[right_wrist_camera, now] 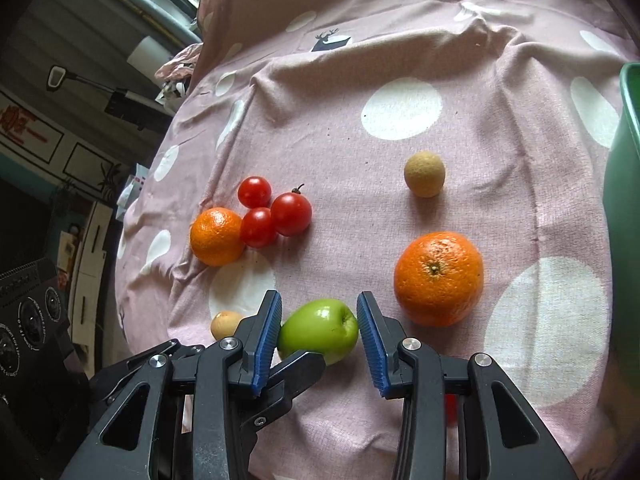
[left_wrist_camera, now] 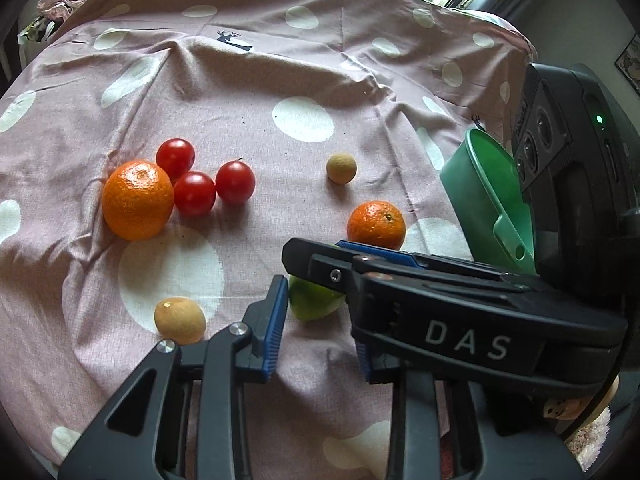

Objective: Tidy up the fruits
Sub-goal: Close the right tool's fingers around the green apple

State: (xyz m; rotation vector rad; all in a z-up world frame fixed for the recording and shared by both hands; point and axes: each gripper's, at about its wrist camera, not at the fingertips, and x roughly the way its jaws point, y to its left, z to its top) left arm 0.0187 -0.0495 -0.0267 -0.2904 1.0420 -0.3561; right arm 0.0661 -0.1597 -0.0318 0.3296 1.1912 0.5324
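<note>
A green apple (right_wrist_camera: 318, 330) lies on the pink dotted cloth (right_wrist_camera: 400, 60) between the blue pads of my right gripper (right_wrist_camera: 319, 336), whose jaws are open around it, a small gap on each side. My left gripper (left_wrist_camera: 320, 312) is open just left of it; its right finger is hidden behind the right gripper's body (left_wrist_camera: 460, 312). The apple (left_wrist_camera: 314, 300) peeks out under that body. Two oranges (right_wrist_camera: 439, 278) (right_wrist_camera: 217, 235), three red tomatoes (right_wrist_camera: 276, 212) and two tan longans (right_wrist_camera: 425, 173) (right_wrist_camera: 225, 324) lie around. A green bin (left_wrist_camera: 492, 200) stands at the right.
The bin's rim also shows at the right edge of the right wrist view (right_wrist_camera: 628, 168). The cloth is wrinkled and rises at the back. Furniture and a speaker (right_wrist_camera: 28, 320) stand beyond the table's left edge.
</note>
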